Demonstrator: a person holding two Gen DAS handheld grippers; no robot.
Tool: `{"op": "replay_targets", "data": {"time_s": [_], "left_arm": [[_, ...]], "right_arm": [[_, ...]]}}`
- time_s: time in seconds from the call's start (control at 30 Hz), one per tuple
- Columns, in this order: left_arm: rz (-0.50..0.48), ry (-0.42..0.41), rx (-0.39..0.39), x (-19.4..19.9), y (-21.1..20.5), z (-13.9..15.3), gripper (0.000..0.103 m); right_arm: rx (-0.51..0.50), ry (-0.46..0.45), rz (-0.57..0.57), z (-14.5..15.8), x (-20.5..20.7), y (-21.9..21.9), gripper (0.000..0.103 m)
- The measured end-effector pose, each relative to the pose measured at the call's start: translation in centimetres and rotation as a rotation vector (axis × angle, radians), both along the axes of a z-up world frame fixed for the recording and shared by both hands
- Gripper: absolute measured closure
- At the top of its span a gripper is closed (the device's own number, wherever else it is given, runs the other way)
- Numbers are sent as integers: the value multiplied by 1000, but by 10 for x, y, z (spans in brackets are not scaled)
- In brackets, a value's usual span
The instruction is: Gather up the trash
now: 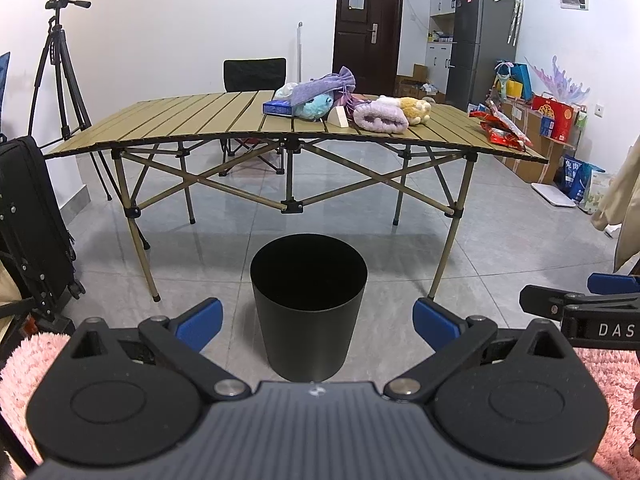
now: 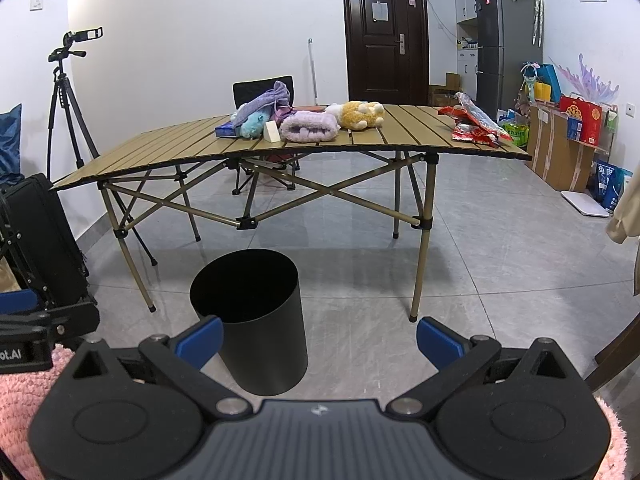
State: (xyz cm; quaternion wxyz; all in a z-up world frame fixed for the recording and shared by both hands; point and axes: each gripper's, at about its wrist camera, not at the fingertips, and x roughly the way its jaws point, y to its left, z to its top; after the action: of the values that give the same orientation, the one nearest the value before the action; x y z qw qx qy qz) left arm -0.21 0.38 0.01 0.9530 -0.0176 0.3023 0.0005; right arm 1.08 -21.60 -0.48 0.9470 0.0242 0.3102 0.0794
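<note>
Left to right: black soft-sided suitcase [image 1: 28, 220]; slatted tan folding table [image 1: 192, 120] on crossed metal legs. Smooth black tapered bin [image 1: 308, 304] on glossy grey tile, directly ahead of left gripper [image 1: 318, 322], blue-padded fingers spread, empty. Crinkled red wrappers [image 2: 474, 126] at table's right end, well beyond right gripper [image 2: 320, 340], also spread, empty.

A bin [image 1: 308, 312] stands on the floor before the table [image 1: 192, 120] bearing wrappers [image 1: 502, 128].
</note>
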Motion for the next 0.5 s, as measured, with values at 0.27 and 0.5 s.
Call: {"op": "replay_targets", "data": {"time_s": [0.27,0.5], "left_arm": [[3,1,-2,1,1,-1,0],[2,-1,-3,1,1,0,0]], "right_arm": [[6,-2,9,-3,5,3,0],[7,-4,10,-3,3,1,0]]}}
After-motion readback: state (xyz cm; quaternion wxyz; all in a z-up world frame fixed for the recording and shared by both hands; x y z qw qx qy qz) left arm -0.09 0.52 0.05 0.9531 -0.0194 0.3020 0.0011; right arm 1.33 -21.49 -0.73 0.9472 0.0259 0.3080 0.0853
